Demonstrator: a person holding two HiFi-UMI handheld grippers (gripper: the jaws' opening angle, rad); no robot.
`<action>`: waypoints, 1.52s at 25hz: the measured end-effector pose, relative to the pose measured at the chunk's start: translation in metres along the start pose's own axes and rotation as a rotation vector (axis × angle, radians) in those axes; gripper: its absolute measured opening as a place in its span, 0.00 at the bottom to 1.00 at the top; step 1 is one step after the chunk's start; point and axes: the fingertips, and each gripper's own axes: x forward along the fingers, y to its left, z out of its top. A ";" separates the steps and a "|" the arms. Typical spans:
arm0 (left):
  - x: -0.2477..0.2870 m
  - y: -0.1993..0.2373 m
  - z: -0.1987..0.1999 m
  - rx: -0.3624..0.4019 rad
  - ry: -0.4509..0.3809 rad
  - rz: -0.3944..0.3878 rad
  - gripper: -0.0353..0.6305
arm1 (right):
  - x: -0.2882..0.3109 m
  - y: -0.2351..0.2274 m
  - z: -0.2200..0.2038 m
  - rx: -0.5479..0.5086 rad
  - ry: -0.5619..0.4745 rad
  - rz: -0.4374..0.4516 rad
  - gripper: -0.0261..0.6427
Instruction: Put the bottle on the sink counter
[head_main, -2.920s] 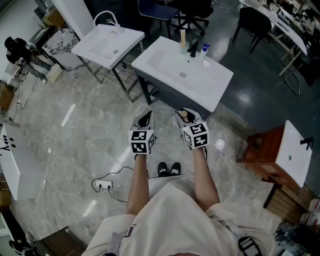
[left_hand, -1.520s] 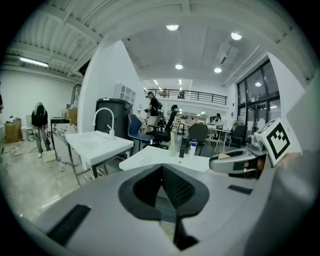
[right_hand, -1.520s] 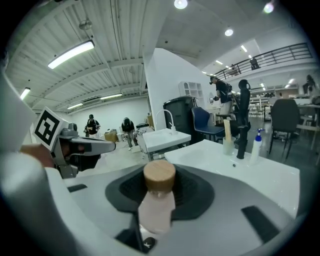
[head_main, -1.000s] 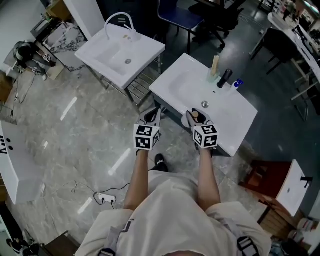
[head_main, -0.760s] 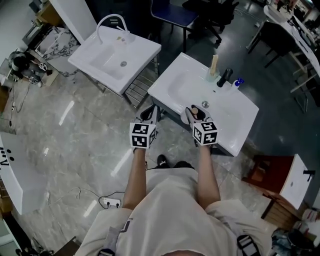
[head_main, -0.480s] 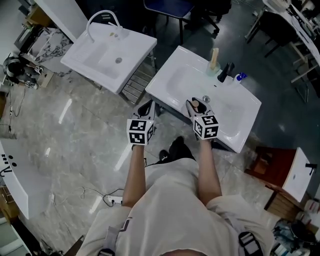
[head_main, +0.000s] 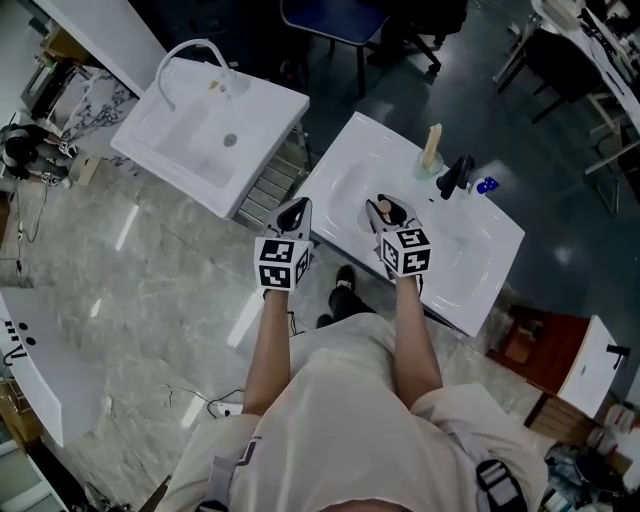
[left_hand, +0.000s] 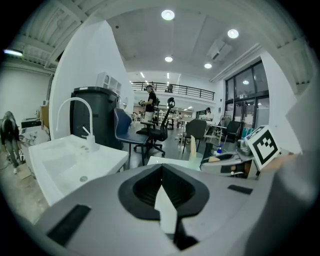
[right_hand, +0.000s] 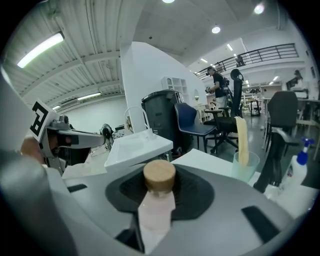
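Above the basin of the white rectangular sink desk, my right gripper has its fingers clamped partway shut on a pale pink bottle with a round cork-coloured cap. The bottle is carried between them and not yet set on the desk. Just off the desk's front-left edge, my left gripper is empty, its fingers drawn together. A black faucet stands at the desk's back edge.

Bottle, its lower body hidden within the right gripper and only its cap showing from above; person, body cut off by the bottom edge; blue-capped item on the sink, too small to identify.
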 end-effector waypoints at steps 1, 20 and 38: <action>0.006 0.002 0.002 -0.001 0.003 -0.001 0.06 | 0.005 -0.004 0.003 -0.001 0.002 0.002 0.21; 0.082 0.013 0.037 -0.021 0.010 -0.010 0.06 | 0.062 -0.060 0.061 -0.044 -0.002 0.010 0.21; 0.089 0.003 0.051 0.055 0.032 -0.128 0.06 | 0.137 -0.078 0.080 -0.078 0.014 -0.014 0.21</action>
